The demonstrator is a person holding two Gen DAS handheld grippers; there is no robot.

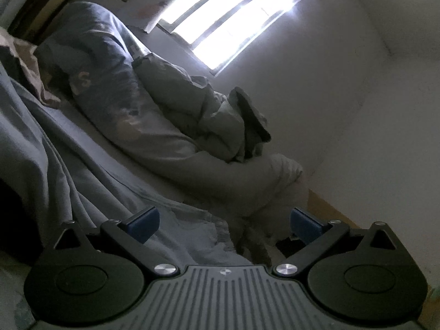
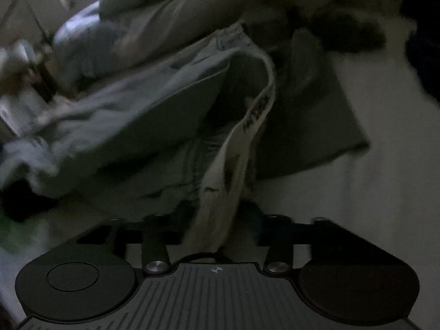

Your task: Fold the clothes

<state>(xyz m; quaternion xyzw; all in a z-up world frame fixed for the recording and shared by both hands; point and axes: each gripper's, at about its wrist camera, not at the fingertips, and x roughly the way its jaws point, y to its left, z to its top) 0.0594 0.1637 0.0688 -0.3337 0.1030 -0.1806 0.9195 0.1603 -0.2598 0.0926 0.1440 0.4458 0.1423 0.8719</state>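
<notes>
My left gripper point(image 1: 224, 224) is open and empty, its blue pads point(image 1: 144, 224) wide apart, hovering over a rumpled grey-blue cloth point(image 1: 68, 165) on the bed. My right gripper point(image 2: 217, 220) is shut on a pale blue-grey garment point(image 2: 132, 126) at its white lettered waistband point(image 2: 233, 165), which runs down between the jaws. The garment hangs crumpled up and to the left. The right view is dark and blurred.
A heap of bedding and pillows point(image 1: 176, 110) lies along the wall under a bright barred window point(image 1: 228, 13). A flat dark grey cloth point(image 2: 310, 126) lies on the white bed sheet point(image 2: 371, 206). Dark clothes point(image 2: 343, 30) are piled at the top right.
</notes>
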